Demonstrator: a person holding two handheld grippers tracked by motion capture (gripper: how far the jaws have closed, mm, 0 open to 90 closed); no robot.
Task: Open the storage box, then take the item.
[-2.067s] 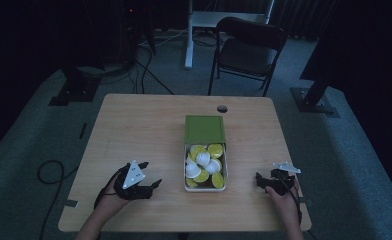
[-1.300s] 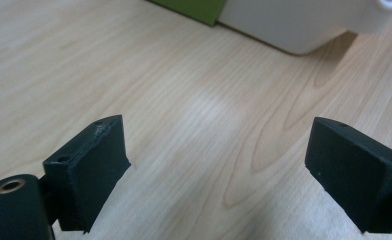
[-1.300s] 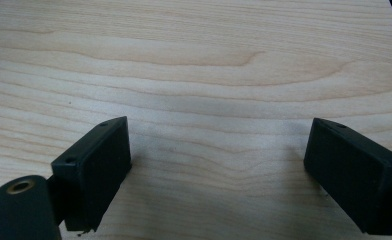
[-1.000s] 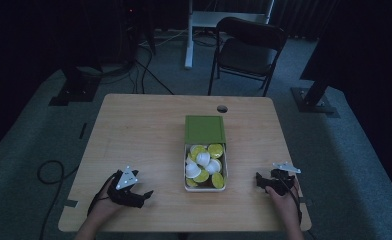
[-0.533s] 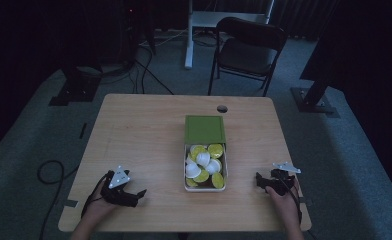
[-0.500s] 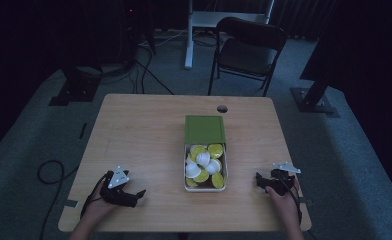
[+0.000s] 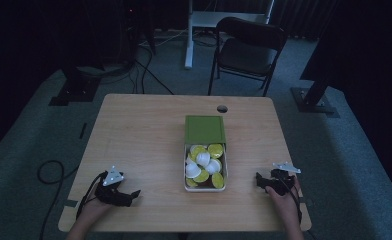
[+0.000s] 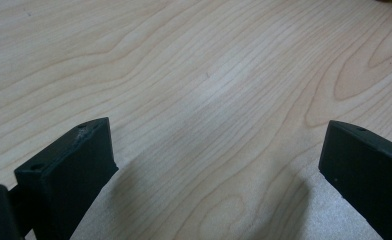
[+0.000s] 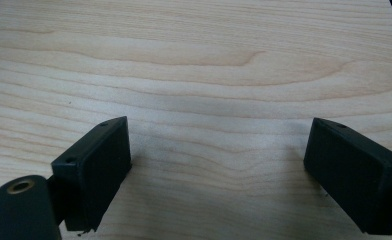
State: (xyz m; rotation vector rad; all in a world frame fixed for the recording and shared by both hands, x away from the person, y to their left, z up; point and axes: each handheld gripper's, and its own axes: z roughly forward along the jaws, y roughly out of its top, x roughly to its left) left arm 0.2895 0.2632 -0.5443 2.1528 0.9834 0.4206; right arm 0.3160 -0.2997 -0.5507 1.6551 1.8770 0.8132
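An open metal tin [image 7: 204,187] sits at the table's middle front, full of several yellow and white round capsules [image 7: 203,160]. Its green lid [image 7: 204,129] lies just behind it. My left gripper [image 7: 132,193] rests low over the wood near the front left corner, open, nothing between its jaws [image 8: 211,165]. My right gripper [image 7: 258,179] rests near the front right edge, right of the tin, also open over bare wood [image 9: 216,150].
The wooden table [image 7: 144,125] has a round cable hole [image 7: 222,108] at its back edge. Behind the table stand a dark folding chair [image 7: 249,50] and a desk leg [image 7: 188,35]. Cables trail over the floor at the left [image 7: 49,170].
My left gripper has drawn back and to the left toward the front left corner and settled lower. The right gripper and the tin have stayed put.
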